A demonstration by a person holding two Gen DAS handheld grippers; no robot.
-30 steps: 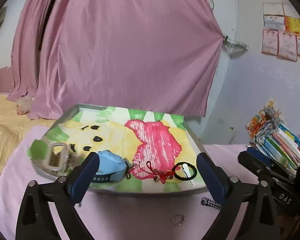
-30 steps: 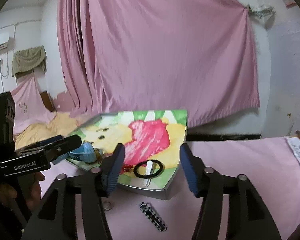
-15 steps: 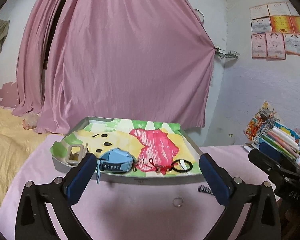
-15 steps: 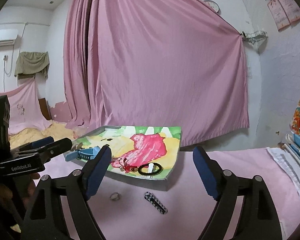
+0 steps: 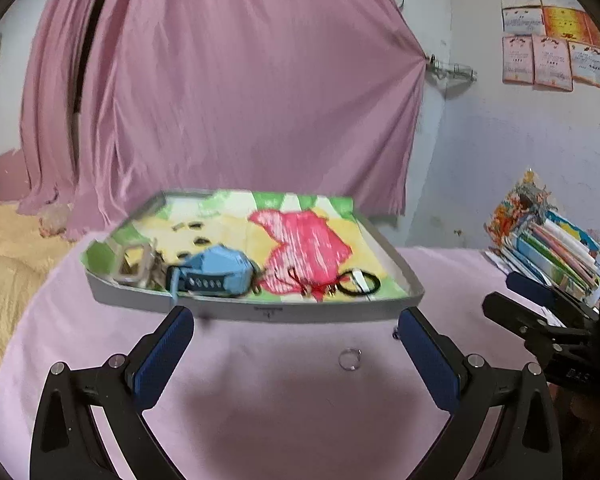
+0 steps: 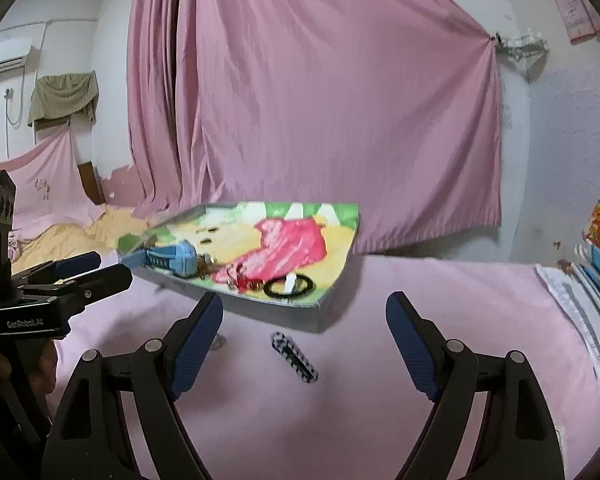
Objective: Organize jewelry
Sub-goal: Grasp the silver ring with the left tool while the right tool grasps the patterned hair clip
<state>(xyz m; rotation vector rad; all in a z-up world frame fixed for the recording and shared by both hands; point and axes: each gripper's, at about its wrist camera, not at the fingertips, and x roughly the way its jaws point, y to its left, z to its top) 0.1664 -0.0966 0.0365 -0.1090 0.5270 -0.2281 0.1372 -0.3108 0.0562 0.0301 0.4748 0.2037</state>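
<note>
A grey tray [image 5: 260, 313] lined with a colourful drawing sits on the pink cloth. In it lie a blue watch [image 5: 216, 270], a tan buckle [image 5: 130, 266], a red cord charm [image 5: 300, 282] and a black ring band [image 5: 358, 283]. A small silver ring [image 5: 349, 359] lies on the cloth in front of the tray. A black-and-white braided bracelet [image 6: 294, 356] lies on the cloth in the right wrist view. My left gripper [image 5: 296, 350] is open and empty, just short of the tray. My right gripper [image 6: 304, 340] is open and empty above the bracelet. The tray [image 6: 276, 314] also shows there.
A stack of books and papers [image 5: 552, 248] stands at the right. A pink curtain [image 5: 220, 100] hangs behind the tray. A yellow blanket [image 5: 8, 264] lies at the left. The other gripper shows at each view's edge [image 6: 60, 284].
Both grippers pulled back from the tray and sank lower toward the cloth. The right gripper's jaws opened wider. The tray's items have not moved.
</note>
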